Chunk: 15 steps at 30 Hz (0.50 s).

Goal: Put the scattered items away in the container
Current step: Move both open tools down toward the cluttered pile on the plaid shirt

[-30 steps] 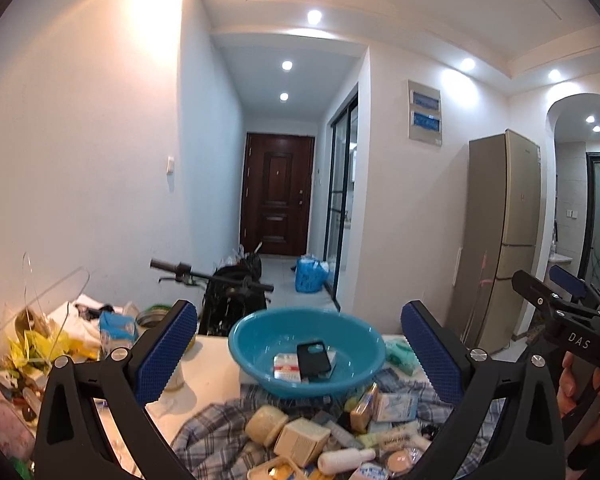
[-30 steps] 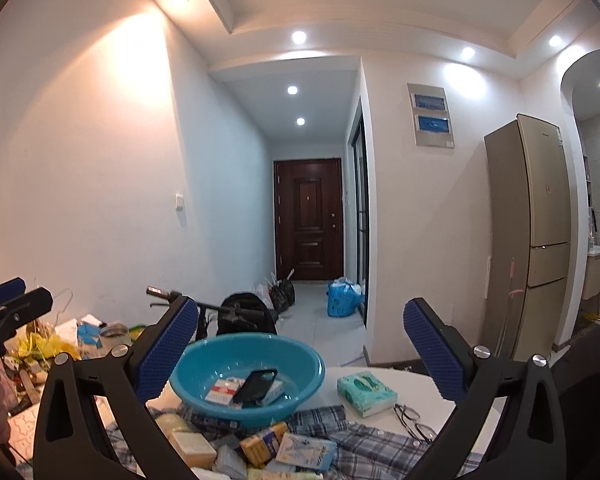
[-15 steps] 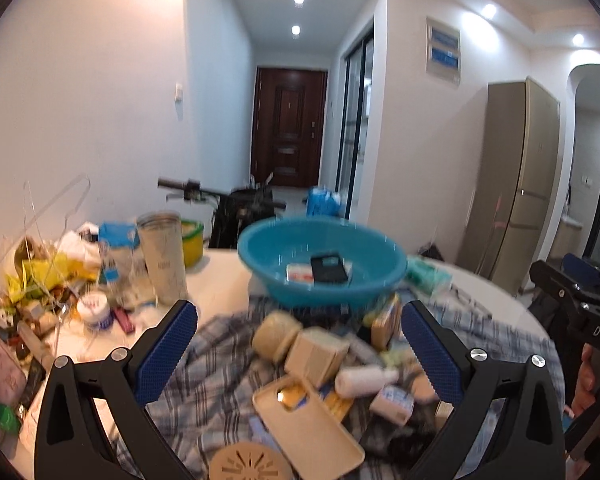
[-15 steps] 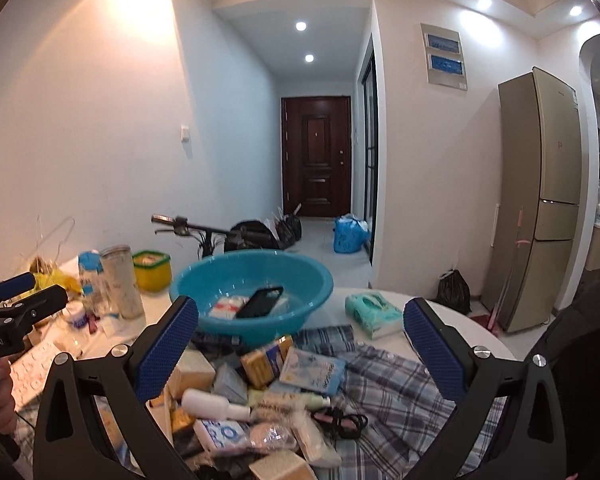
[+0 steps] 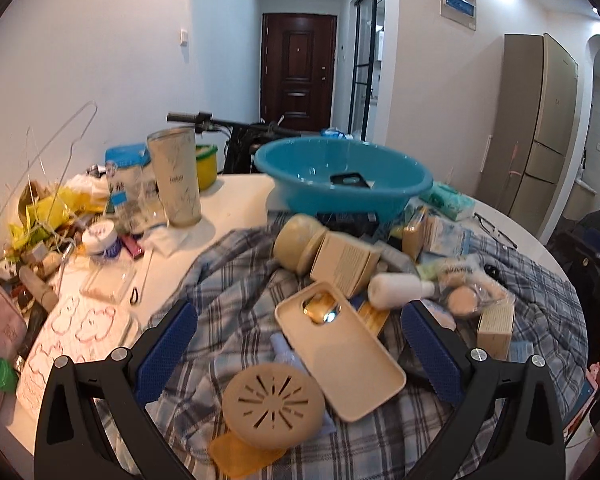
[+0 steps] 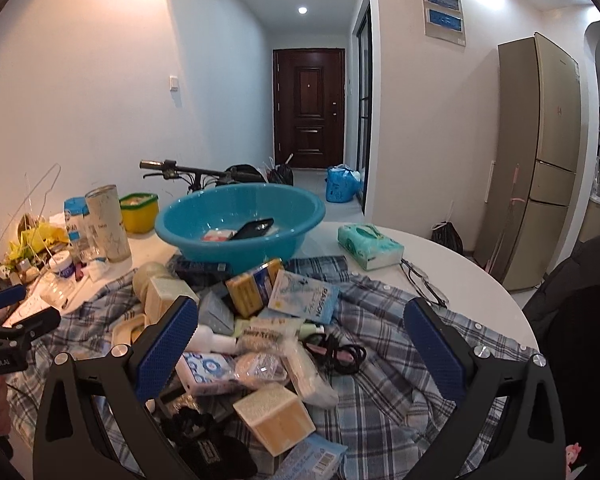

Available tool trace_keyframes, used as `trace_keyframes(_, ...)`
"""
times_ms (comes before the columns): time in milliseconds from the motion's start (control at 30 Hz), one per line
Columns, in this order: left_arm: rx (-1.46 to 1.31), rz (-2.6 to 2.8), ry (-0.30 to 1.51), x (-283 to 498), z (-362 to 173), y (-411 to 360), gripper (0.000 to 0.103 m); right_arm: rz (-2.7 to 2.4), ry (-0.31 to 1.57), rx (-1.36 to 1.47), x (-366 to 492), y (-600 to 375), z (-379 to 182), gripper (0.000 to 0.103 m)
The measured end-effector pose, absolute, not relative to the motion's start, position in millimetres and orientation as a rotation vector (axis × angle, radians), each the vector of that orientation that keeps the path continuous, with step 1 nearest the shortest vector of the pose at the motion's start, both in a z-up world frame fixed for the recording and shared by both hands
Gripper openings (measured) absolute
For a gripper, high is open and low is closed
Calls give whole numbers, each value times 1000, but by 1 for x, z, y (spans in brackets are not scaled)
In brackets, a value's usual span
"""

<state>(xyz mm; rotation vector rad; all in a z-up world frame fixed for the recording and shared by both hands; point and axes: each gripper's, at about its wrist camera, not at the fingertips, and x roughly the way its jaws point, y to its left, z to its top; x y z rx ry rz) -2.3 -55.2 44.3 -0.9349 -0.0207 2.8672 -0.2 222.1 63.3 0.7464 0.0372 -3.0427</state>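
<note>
My left tongs point(image 5: 300, 344) stand wide apart and hold nothing; they hang above a beige phone case point(image 5: 340, 354) that lies tilted across the heap. Just beside it, at the near edge, sits a round beige slotted lid point(image 5: 272, 406).

My right tongs point(image 6: 300, 342) also stand wide apart and empty, above the right part of the same heap.

The scattered items lie on a blue plaid shirt point(image 6: 384, 396) spread over the white round surface point(image 6: 452, 256):
- a white bottle point(image 5: 400, 290) on its side;
- a beige carton point(image 5: 346, 266) touching a round beige jar point(image 5: 300, 240);
- a yellow box point(image 6: 252, 290) leaning beside a light blue packet point(image 6: 304, 298);
- a cream block point(image 6: 274, 418) near the front;
- a black cable point(image 6: 340, 356) coiled to the right of the pile.

The container, a teal basin point(image 6: 240, 222), stands at the far end of the heap, touching the shirt's edge. Inside it a black phone case point(image 6: 254, 228) rests tilted against a small white box point(image 6: 218, 235).

A tissue pack point(image 6: 370, 246) and a pair of glasses point(image 6: 424, 284) lie to the right of the basin. A tall tumbler point(image 5: 176, 176) stands to its left.
</note>
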Motion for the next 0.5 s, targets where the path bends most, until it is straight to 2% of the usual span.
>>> trace_keyframes(500, -1171, 2816, -98, -7, -14, -64, 103, -3038, 20, 942, 0, 235, 28, 102)
